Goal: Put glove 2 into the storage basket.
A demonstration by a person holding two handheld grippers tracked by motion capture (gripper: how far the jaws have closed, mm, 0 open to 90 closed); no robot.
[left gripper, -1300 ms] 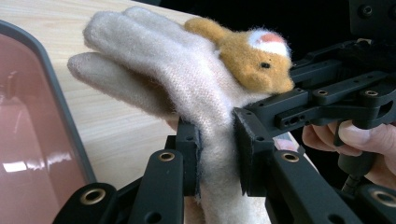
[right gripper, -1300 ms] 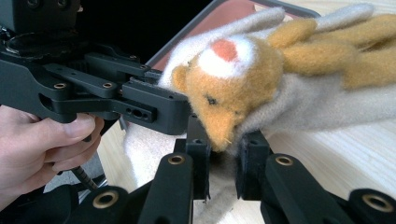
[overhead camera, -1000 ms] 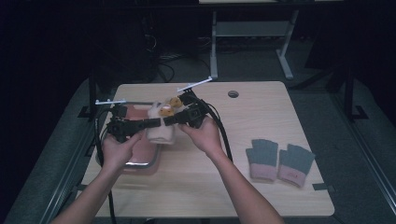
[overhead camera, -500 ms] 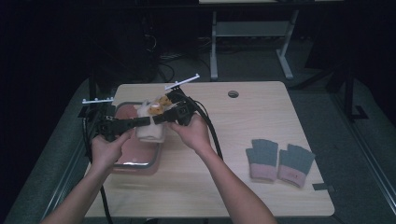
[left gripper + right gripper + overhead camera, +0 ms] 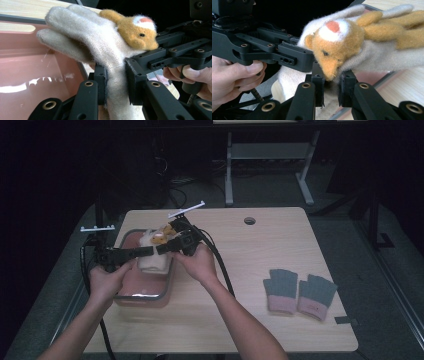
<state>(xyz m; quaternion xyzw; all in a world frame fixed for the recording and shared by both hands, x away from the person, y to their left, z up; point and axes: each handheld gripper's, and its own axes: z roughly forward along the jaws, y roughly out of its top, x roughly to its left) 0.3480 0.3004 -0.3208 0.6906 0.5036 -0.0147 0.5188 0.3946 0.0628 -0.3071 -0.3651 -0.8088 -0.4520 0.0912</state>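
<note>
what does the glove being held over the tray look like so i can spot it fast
On the wooden table, find the pink tray at the left; just above it both grippers pinch a cream woolly glove. Unlike the two grey gloves lying at the right, it carries an orange felt animal.

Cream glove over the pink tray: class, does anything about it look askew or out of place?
Nothing looks damaged or spilled. The cream glove, with an orange animal face, hangs pinched between the left gripper and the right gripper above the pink tray. The grey gloves lie side by side on the table.
</note>
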